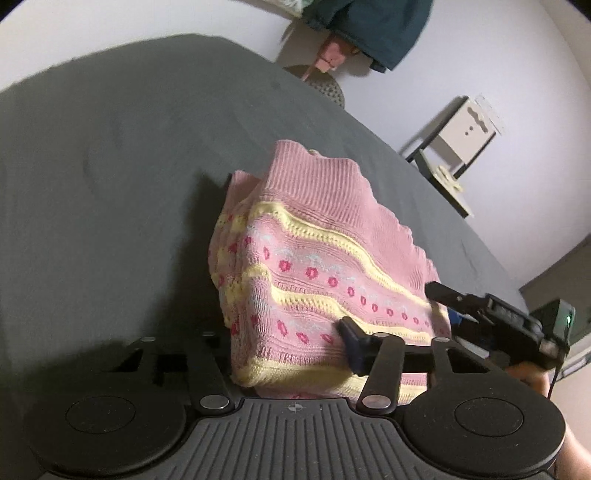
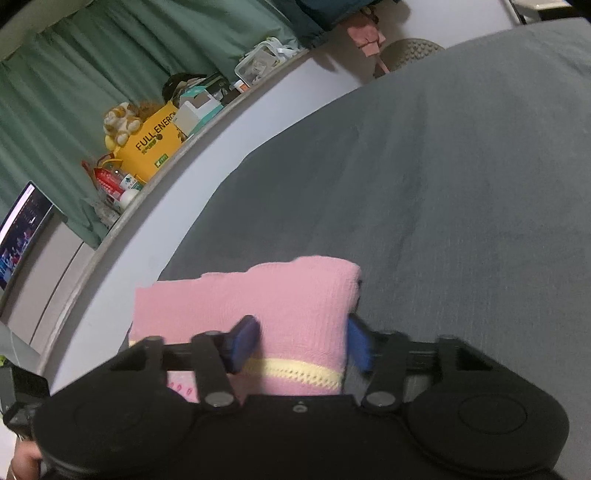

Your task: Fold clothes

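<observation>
A pink knit sweater [image 1: 314, 258] with yellow stripes and red dots is folded into a thick bundle and held up over the grey bed sheet [image 1: 110, 166]. My left gripper [image 1: 288, 343] is shut on its lower edge; only the right finger [image 1: 351, 343] shows, the left one is hidden behind the cloth. My right gripper [image 1: 480, 306] shows at the sweater's right end. In the right wrist view the right gripper [image 2: 299, 343] is closed on a thick fold of the sweater [image 2: 288, 306], with a blue pad [image 2: 243, 341] on each side.
A white wall and a ledge with a yellow box [image 2: 155, 144], plush toy and bottles run along the bed's left. A monitor [image 2: 18, 229] stands at far left. A white stool-like stand [image 1: 454, 144] and a hanging dark green garment [image 1: 369, 26] lie beyond the bed.
</observation>
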A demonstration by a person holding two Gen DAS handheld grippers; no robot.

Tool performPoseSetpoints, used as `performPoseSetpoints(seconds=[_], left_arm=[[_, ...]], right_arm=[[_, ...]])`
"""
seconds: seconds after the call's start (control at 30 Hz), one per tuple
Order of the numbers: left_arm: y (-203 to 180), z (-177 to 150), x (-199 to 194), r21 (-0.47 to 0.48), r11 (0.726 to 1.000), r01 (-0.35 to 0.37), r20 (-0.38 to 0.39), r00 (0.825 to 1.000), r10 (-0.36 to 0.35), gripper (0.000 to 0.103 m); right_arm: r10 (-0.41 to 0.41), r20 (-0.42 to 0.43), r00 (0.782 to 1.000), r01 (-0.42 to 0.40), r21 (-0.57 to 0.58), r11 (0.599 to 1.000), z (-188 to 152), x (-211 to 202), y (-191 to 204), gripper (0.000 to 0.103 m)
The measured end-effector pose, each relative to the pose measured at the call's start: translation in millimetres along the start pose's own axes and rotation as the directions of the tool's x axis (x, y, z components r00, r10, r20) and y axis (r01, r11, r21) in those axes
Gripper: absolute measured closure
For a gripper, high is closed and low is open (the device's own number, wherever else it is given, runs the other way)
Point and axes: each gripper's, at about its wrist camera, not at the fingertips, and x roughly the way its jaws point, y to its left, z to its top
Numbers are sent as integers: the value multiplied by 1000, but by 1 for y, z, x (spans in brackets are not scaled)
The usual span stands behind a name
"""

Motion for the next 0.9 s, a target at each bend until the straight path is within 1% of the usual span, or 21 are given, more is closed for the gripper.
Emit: performPoseSetpoints(seconds=[0.03,0.1,0.13,0.27,0.37,0.47,0.57,0.63,0.7,0.8,0.83,0.9], left_arm=[[0,0,-5,15,1000,-3,11,1000,3,60],[-9,1,-12,59,998,-24,43,999,21,63],[-13,2,-15,81,996,-35,59,998,30,65],[-36,8,-31,167,983,-77,136,989,54,66],[-61,18,-33,222,973,-59,163,986,22,67],[-95,22,-15,280,960,-31,140,990,-9,67],[-135,19,9,325,946,1,135,990,-48,67],[-167,18,30,339,940,34,133,988,-84,67],[-200,15,50,375,925,58,143,982,-119,67],[-252,11,84,438,895,82,151,975,-163,67],[-266,10,94,457,885,88,144,975,-171,67],[-293,9,114,489,865,116,119,973,-198,67]], right_arm=[[5,3,1000,-5,10,1000,-1,-1,-2,71],[15,9,1000,-16,32,999,-2,-2,-6,76],[14,16,1000,-15,46,999,-1,-3,-6,78],[-2,62,998,0,39,999,2,-15,2,81],[-18,101,995,15,32,999,12,-30,7,81],[-71,169,983,73,-2,997,28,-55,6,81],[-129,221,967,129,18,992,46,-84,-11,81],[-182,257,949,184,18,983,61,-107,-23,81],[-240,298,924,252,-1,968,74,-131,-36,81],[-317,353,880,327,32,944,92,-166,-64,81],[-342,368,865,350,46,936,97,-176,-74,81],[-407,379,831,420,50,906,107,-190,-91,81]])
